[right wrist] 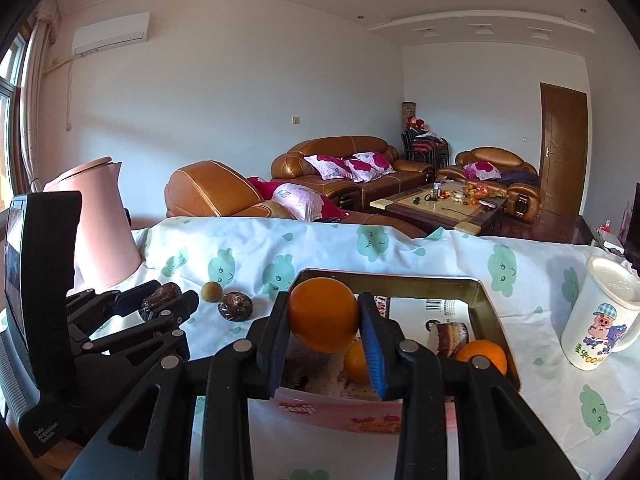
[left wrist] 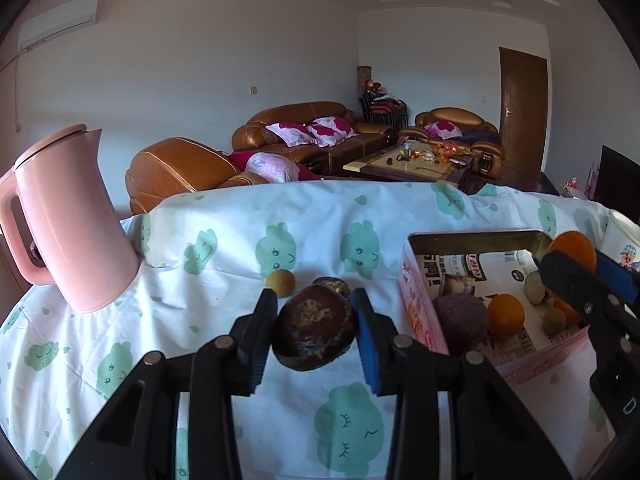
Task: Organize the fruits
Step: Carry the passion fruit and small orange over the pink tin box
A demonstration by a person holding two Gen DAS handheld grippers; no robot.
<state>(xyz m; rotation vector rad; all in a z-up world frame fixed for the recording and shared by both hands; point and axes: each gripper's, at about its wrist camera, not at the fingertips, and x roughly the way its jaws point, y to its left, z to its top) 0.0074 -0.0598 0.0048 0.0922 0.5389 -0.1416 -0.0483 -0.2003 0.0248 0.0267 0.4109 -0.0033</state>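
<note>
My left gripper [left wrist: 316,332] is shut on a dark brown wrinkled fruit [left wrist: 314,330], held a little above the cloth. Behind it a second dark fruit [left wrist: 332,285] and a small tan round fruit [left wrist: 281,281] lie on the cloth. My right gripper [right wrist: 325,330] is shut on an orange [right wrist: 323,314] over the near edge of the pink box [right wrist: 340,414]. The box [left wrist: 416,300] holds oranges [left wrist: 506,315], a dark purple fruit [left wrist: 460,316] and small tan fruits. In the right wrist view the left gripper [right wrist: 160,304] shows at the left with its dark fruit [right wrist: 162,295].
A pink kettle [left wrist: 68,224] stands at the table's left rear. A white cartoon mug [right wrist: 600,320] stands right of the box. The table carries a white cloth with green prints [left wrist: 240,240]. Brown sofas and a coffee table fill the room behind.
</note>
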